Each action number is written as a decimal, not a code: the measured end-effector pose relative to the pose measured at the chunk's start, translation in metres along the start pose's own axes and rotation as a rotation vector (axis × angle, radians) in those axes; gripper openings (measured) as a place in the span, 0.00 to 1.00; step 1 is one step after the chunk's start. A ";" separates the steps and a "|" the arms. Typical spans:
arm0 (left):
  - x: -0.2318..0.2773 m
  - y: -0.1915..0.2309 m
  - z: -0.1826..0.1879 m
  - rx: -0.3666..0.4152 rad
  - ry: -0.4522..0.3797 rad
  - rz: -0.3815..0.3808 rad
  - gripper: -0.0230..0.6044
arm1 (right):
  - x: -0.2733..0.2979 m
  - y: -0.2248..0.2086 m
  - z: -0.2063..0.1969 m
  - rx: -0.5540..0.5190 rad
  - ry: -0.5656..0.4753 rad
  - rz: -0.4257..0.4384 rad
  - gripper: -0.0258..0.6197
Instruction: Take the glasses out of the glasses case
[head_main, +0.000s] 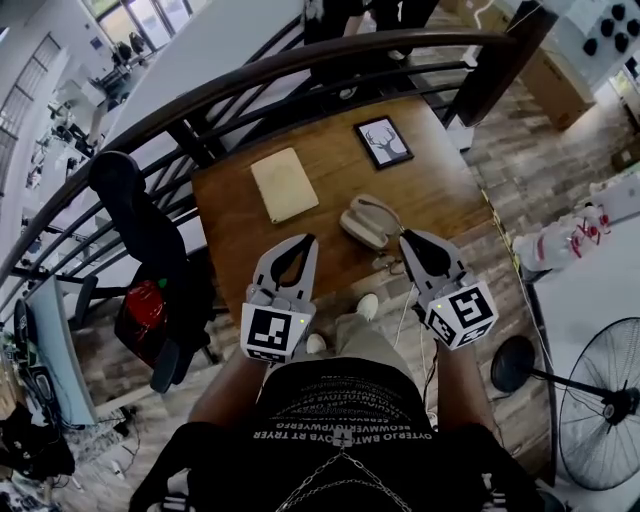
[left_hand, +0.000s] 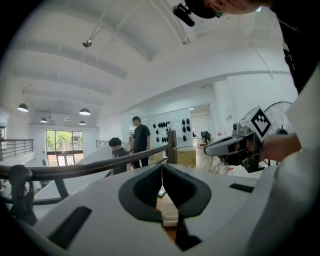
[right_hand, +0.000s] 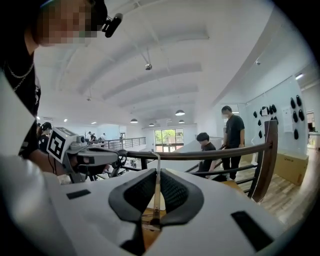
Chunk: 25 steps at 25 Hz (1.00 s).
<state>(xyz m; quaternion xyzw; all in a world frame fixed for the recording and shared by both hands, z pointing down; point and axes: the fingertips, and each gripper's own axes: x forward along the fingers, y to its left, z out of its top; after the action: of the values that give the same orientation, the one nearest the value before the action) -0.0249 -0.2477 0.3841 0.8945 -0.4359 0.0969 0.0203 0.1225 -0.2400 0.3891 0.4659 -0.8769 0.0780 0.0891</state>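
Holding the glasses (right_hand: 156, 185) clamped by one thin temple, the right gripper (head_main: 408, 240) sits just behind the glasses case (head_main: 368, 220) on the desk (head_main: 330, 150), with the left gripper (head_main: 303, 243) closed empty alongside; extraction appears complete, so the next move probably calls for setting the glasses down clear of the case.

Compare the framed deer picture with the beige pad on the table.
The framed picture has a dark border and a deer drawing; the pad is plain beige. The picture is smaller and lies nearer the far right corner; the pad lies left of it. Both are rectangles lying flat on the wooden table.
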 end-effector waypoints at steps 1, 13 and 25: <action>-0.001 -0.001 0.002 0.001 -0.002 -0.002 0.08 | -0.004 0.002 0.003 -0.004 -0.006 -0.003 0.09; -0.011 -0.015 0.013 0.016 -0.016 -0.040 0.08 | -0.038 0.025 0.044 -0.064 -0.088 -0.031 0.09; -0.017 -0.013 0.014 0.004 -0.027 -0.046 0.08 | -0.037 0.031 0.043 -0.055 -0.085 -0.039 0.09</action>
<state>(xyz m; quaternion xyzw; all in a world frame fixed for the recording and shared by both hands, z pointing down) -0.0227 -0.2281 0.3677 0.9057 -0.4150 0.0854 0.0149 0.1134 -0.2027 0.3371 0.4832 -0.8724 0.0322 0.0663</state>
